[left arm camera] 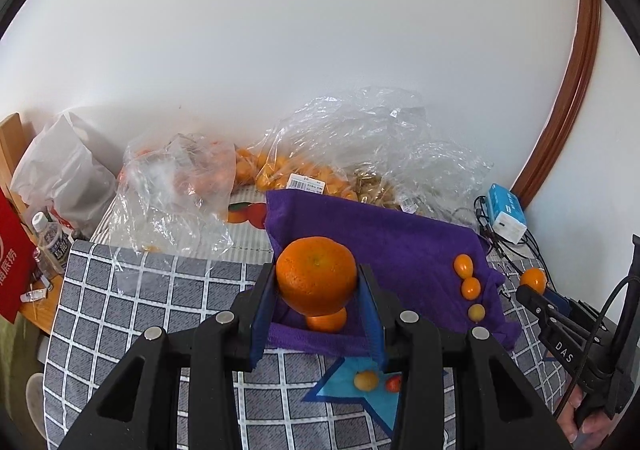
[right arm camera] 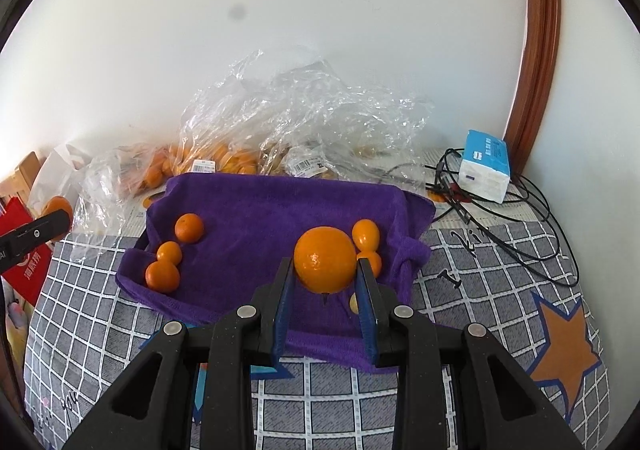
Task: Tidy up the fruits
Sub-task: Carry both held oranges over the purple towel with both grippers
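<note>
My left gripper [left arm camera: 317,282] is shut on a large orange [left arm camera: 316,275] and holds it above the near left part of the purple towel [left arm camera: 392,242]. Another orange [left arm camera: 327,319] lies on the towel just below it. My right gripper [right arm camera: 325,270] is shut on an orange [right arm camera: 325,264] above the towel's [right arm camera: 272,210] right side. Three kumquats [left arm camera: 470,287] lie in a row on the towel's right. In the right wrist view three small oranges [right arm camera: 168,258] lie on its left, and a kumquat [right arm camera: 366,234] just behind my held orange.
Clear plastic bags of fruit [left arm camera: 304,170] are heaped against the wall behind the towel. A blue and white box [right arm camera: 486,166] and black cables [right arm camera: 536,218] lie at the back right. A yellow fruit [left arm camera: 365,380] and a red fruit [left arm camera: 393,383] sit on the checked cloth [left arm camera: 160,310].
</note>
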`<state>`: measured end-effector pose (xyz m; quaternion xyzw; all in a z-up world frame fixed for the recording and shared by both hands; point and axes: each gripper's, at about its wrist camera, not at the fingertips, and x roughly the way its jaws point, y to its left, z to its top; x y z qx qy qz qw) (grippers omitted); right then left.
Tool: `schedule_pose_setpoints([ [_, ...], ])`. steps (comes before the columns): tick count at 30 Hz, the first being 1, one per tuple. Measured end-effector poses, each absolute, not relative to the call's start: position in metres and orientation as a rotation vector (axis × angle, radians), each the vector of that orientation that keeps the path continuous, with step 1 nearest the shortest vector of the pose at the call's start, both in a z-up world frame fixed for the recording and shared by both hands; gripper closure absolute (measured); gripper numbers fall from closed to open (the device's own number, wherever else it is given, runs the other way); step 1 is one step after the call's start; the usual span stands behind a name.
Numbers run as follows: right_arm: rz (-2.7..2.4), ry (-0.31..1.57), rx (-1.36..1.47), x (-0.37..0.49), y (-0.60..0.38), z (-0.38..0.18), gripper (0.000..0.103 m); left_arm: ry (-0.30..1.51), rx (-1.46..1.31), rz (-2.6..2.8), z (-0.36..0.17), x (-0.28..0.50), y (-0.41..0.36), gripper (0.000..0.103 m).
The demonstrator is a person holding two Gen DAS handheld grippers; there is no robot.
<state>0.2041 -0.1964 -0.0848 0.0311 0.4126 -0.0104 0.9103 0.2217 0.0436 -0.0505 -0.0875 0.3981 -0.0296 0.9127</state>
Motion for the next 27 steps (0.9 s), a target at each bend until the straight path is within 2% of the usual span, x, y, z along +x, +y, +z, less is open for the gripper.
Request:
schedule_pose_setpoints([
  [13,0.019,0.948,0.046,0.247,-0.196,-0.141,0.073,0.863,-0.220,-0.038,-0.077,0.261,0.058,0.065],
  [27,0.054,1.025,0.032,0.273,-0.192,-0.189,0.073,0.946,-0.168,-0.068,-0.117,0.289,0.025,0.065],
])
